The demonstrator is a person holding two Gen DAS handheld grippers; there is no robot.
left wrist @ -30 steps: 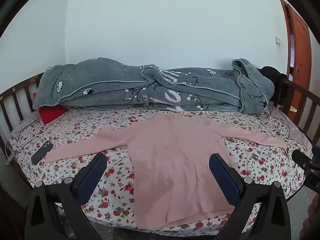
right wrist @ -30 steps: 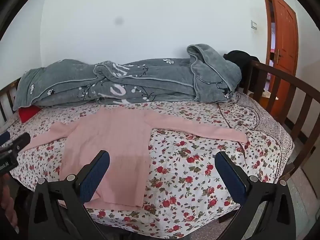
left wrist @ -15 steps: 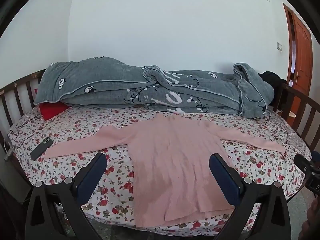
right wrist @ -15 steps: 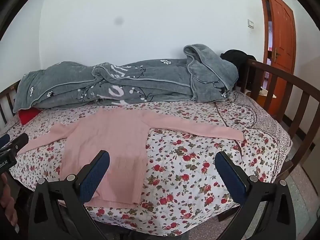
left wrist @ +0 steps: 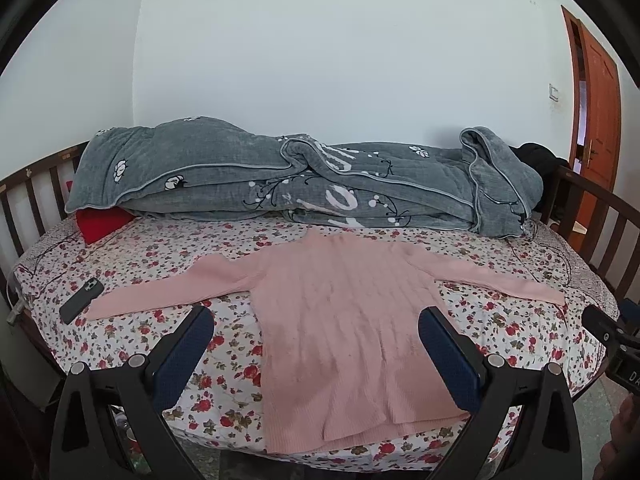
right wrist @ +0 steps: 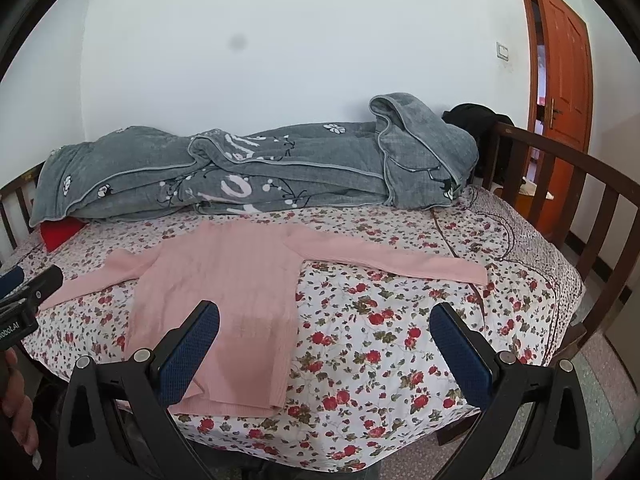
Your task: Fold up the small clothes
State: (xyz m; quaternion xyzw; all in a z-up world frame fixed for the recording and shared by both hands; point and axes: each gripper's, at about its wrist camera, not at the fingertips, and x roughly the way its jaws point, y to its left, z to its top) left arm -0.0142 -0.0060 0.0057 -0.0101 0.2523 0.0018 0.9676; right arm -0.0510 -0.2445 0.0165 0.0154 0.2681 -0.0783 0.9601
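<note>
A pink long-sleeved sweater lies flat on the floral bed sheet, sleeves spread left and right, hem at the near edge. It also shows in the right wrist view. My left gripper is open and empty, held above the sweater's lower body near the bed's front edge. My right gripper is open and empty, above the sheet just right of the sweater's body. Neither touches the cloth.
A rolled grey quilt lies along the back of the bed. A red pillow peeks out at the left. A dark phone lies by the left sleeve's cuff. Wooden rails bound the bed; an orange door stands at the right.
Both grippers have risen and drawn back slightly, so the bed sits lower in both views. The sweater has not moved. Both stay open.
</note>
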